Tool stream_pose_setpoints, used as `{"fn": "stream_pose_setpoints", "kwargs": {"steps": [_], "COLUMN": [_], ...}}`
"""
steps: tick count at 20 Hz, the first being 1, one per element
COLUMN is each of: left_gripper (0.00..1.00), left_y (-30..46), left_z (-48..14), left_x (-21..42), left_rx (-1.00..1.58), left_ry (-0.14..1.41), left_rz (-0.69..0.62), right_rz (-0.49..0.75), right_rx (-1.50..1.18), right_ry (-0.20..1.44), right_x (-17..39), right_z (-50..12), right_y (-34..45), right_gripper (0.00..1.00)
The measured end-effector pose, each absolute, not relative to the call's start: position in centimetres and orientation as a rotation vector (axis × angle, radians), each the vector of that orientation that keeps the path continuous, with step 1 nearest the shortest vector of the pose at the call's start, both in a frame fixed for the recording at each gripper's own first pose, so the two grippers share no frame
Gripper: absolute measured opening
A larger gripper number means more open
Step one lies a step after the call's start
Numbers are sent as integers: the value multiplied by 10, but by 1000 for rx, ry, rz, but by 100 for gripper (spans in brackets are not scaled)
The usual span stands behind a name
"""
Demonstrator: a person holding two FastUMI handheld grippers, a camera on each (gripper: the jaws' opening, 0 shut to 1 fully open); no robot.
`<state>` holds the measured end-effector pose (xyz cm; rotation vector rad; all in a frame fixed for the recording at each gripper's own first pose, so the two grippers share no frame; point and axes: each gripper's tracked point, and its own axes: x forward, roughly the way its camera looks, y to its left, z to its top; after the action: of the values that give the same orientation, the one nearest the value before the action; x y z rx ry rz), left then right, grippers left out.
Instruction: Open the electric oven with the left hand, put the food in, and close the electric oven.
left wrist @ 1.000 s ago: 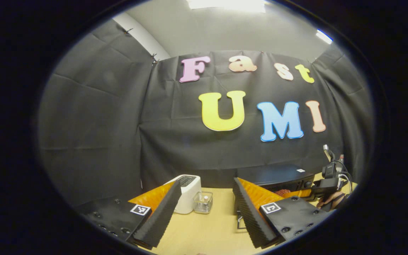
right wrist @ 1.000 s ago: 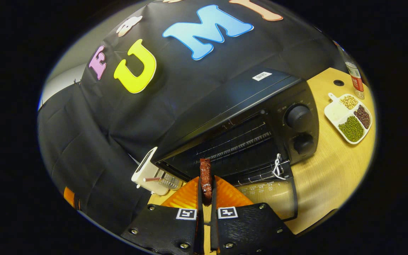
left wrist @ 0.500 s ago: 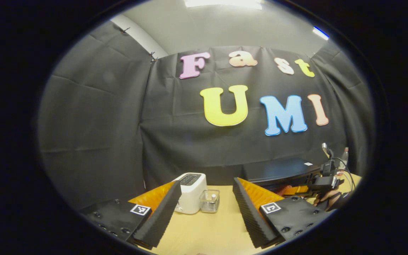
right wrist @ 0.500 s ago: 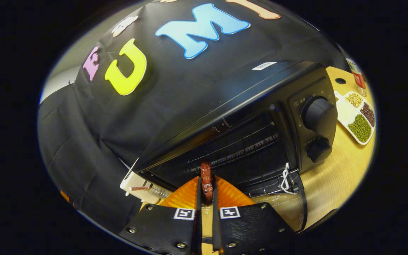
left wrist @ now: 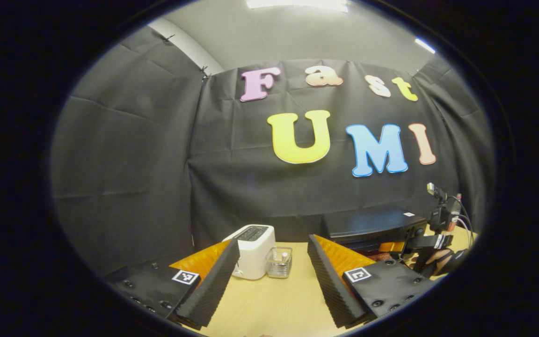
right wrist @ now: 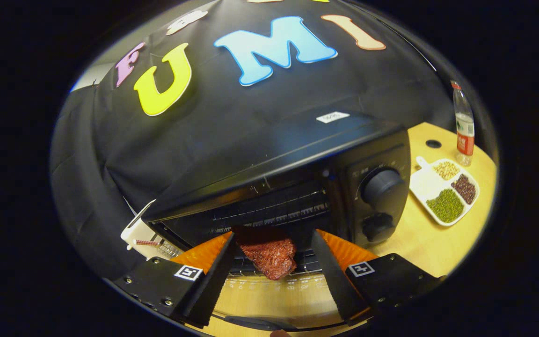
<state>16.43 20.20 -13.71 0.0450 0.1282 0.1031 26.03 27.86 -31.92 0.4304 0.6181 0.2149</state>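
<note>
White toaster (left wrist: pixel 252 251) lower centre on the wooden table (left wrist: pixel 269 304), clear glass jar (left wrist: pixel 280 262) just right of it, divided dish of beans (right wrist: pixel 445 190) right, bottle (right wrist: pixel 463 125) above it

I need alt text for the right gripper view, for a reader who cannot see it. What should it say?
The right tool is open in front of the open electric oven, with a reddish piece of meat lying at the front of the oven rack between its fingers. To the right on the wooden table stand a divided dish of beans and a plastic bottle.
</note>
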Motion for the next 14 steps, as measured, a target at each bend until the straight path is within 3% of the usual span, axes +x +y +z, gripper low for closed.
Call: {"fn": "stream_pose_setpoints", "kwargs": {"steps": [2, 4, 8, 11, 14], "left_gripper": [94, 100, 97, 100, 94], "left_y": [190, 175, 140, 111, 84], "left_z": [-139, -140, -147, -161, -178], "left_x": [164, 164, 160, 154, 148], "left_rx": [39, 29, 28, 13, 23], "left_ry": [128, 127, 133, 165, 199], "left_rz": [82, 59, 12, -23, -60], "right_rz": [228, 240, 257, 259, 250], "right_rx": [368, 302, 219, 177, 161], "right_ry": [578, 531, 426, 354, 322], "right_x": [250, 237, 209, 186, 160], "right_z": [-300, -278, -226, -191, -167], "right_y": [269, 256, 228, 203, 179], "right_gripper": [97, 97, 97, 97, 97]}}
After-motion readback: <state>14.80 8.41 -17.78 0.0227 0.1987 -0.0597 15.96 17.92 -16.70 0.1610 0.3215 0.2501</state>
